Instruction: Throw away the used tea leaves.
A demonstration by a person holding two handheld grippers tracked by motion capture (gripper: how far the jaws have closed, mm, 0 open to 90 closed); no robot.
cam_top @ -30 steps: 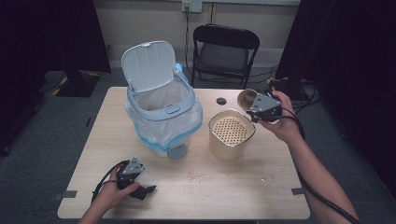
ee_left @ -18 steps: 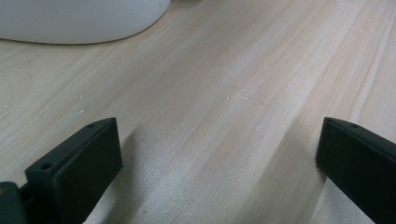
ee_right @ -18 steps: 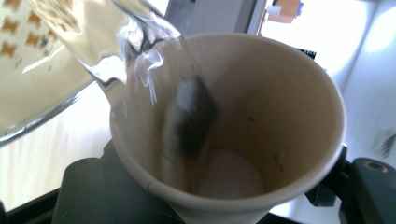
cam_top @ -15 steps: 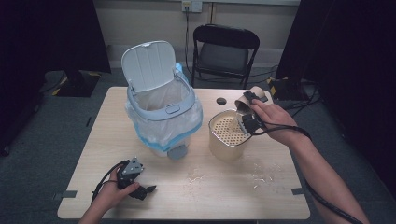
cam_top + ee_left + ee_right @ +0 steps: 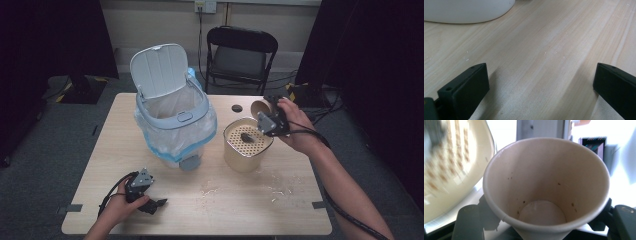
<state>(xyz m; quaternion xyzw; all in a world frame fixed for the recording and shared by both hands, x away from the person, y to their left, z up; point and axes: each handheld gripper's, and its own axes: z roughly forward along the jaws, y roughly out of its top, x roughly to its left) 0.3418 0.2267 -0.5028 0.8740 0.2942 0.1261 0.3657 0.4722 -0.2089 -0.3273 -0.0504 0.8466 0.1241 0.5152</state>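
Paper cup (image 5: 546, 192) tipping over the strainer pot (image 5: 247, 145)

Right tool (image 5: 265, 121) is clenching the cup between its jaws, mouth facing the camera; left tool (image 5: 150, 202) is resting released on the tabletop (image 5: 240, 200).

One paper cup (image 5: 546, 192), one perforated canister (image 5: 247, 145), one lidded bin (image 5: 172, 120), one chair (image 5: 240, 55), two grippers (image 5: 270, 122)

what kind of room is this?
Likely a lab or studio set up for recording: one wooden table ringed by black curtains, a folding chair behind, cables on grey carpet.
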